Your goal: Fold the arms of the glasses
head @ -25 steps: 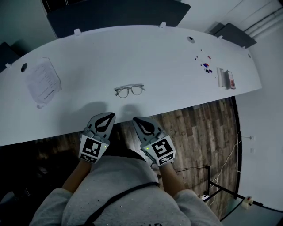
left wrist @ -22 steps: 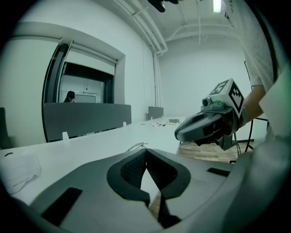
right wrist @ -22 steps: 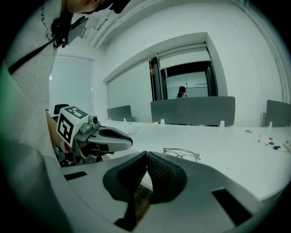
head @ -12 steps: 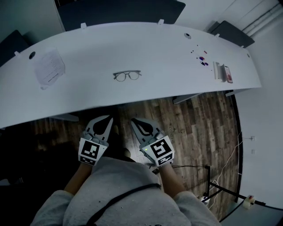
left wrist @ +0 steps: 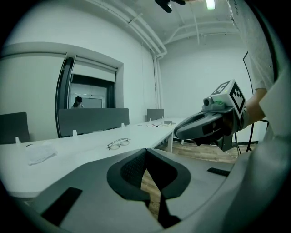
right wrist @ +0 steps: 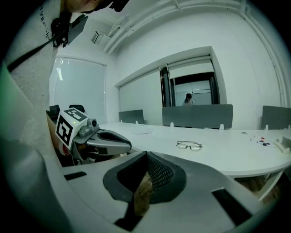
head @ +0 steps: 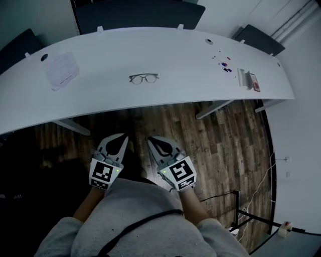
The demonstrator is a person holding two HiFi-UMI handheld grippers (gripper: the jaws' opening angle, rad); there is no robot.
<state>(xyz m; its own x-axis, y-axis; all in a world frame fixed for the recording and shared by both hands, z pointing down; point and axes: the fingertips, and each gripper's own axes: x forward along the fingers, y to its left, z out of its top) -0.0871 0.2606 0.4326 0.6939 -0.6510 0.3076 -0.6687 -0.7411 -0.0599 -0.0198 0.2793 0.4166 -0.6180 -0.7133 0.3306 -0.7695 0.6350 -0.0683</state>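
Note:
A pair of thin-framed glasses [head: 144, 78] lies on the long white table [head: 165, 55], near its middle; at this distance I cannot tell how its arms are set. Both grippers hang over the wooden floor, well short of the table's near edge and close to the person's body. My left gripper [head: 124, 135] is shut with nothing in it, and so is my right gripper [head: 149, 139] beside it. In the left gripper view the glasses [left wrist: 118, 144] lie far ahead beyond the closed jaws. The right gripper view shows the glasses [right wrist: 189, 145] ahead and the left gripper [right wrist: 97, 139] to its left.
A sheet of paper [head: 61, 69] lies at the table's left end. Small coloured items [head: 224, 67] and a phone on a stand [head: 249, 80] are at the right end. Dark partitions [head: 135, 12] stand behind the table. A cable and a stand [head: 251, 213] are on the floor at the right.
The table and glasses have slid away toward the top of the head view. Both grippers, earlier at the table's near edge, now hang over the floor, still shut and side by side.

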